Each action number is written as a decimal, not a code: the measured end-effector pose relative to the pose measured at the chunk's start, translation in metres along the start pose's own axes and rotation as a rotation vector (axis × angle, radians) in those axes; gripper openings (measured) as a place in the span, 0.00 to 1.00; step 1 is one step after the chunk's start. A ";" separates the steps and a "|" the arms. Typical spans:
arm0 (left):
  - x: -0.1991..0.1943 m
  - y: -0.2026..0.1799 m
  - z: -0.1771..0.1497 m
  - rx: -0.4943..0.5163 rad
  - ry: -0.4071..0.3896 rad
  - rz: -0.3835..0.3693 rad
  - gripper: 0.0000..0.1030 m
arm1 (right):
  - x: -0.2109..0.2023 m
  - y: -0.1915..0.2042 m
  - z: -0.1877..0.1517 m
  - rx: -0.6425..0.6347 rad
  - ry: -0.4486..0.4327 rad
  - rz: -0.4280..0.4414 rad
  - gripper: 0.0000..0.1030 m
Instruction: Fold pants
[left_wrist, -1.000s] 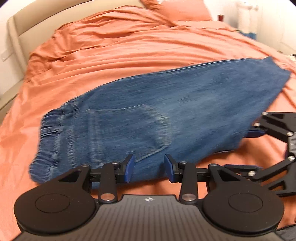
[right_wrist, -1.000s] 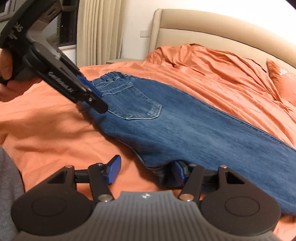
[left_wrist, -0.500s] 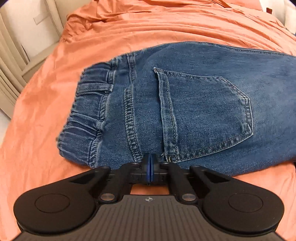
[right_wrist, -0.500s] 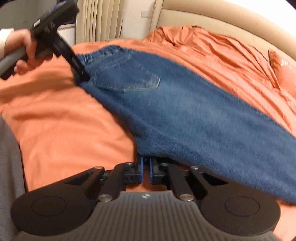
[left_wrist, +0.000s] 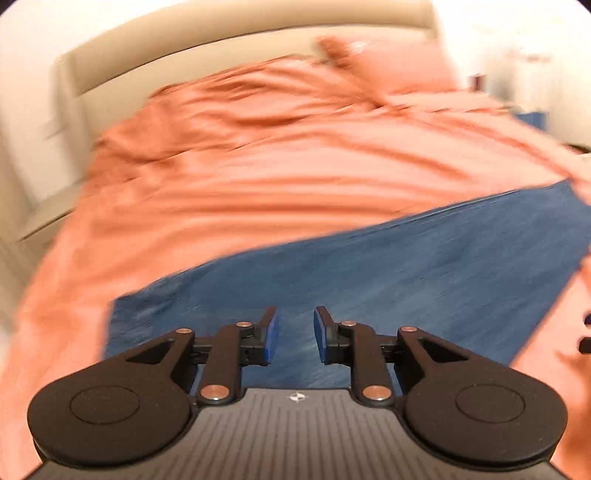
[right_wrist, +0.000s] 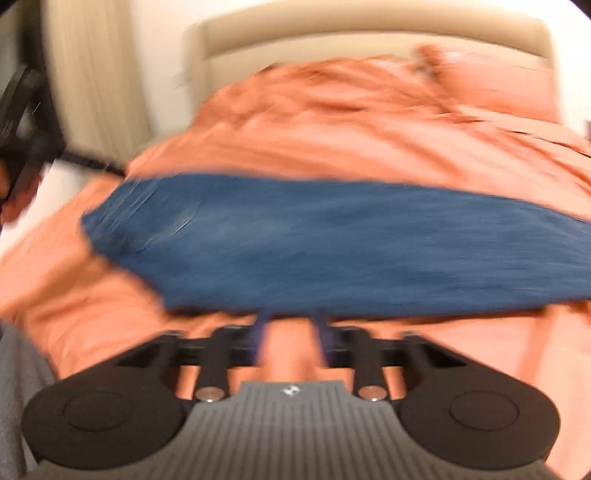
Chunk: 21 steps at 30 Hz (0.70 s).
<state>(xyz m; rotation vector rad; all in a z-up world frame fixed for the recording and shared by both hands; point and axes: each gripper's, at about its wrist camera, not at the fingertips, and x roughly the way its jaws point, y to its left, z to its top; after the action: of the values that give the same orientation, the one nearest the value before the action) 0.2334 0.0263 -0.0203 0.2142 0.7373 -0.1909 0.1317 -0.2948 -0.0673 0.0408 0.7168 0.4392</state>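
Blue denim pants (left_wrist: 406, 277) lie flat across the orange bed cover (left_wrist: 258, 184), folded lengthwise with a back pocket on top. My left gripper (left_wrist: 295, 336) hovers over their near part; its jaws are opening and only the cloth below shows in the gap. In the right wrist view the pants (right_wrist: 332, 243) stretch from left to right. My right gripper (right_wrist: 290, 325) is at their near edge, its jaws opening, with bare orange sheet between the blue pads. The left gripper (right_wrist: 22, 122), held by a hand, shows at the far left. Both views are smeared by motion.
A beige padded headboard (right_wrist: 369, 33) stands at the far end of the bed, with an orange pillow (left_wrist: 399, 66) at the back right. A beige curtain (right_wrist: 92, 74) hangs at the left. A grey sleeve (right_wrist: 18, 387) is at the lower left.
Half a second ago both grippers were shut on the pants' near edge. Now both stand apart and have let go and drawn back, and both cameras swing fast.
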 end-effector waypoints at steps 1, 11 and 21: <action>0.004 -0.013 0.008 0.007 -0.001 -0.023 0.27 | -0.010 -0.018 0.004 0.021 -0.016 -0.029 0.43; 0.083 -0.141 0.055 0.157 -0.010 -0.194 0.27 | -0.079 -0.224 0.011 0.475 -0.090 -0.249 0.42; 0.184 -0.217 0.074 0.187 0.027 -0.292 0.28 | -0.064 -0.397 -0.025 0.985 -0.207 -0.223 0.54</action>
<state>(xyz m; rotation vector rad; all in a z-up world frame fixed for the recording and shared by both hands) 0.3607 -0.2192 -0.1201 0.2868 0.7766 -0.5364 0.2219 -0.6838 -0.1189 0.9109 0.6655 -0.1638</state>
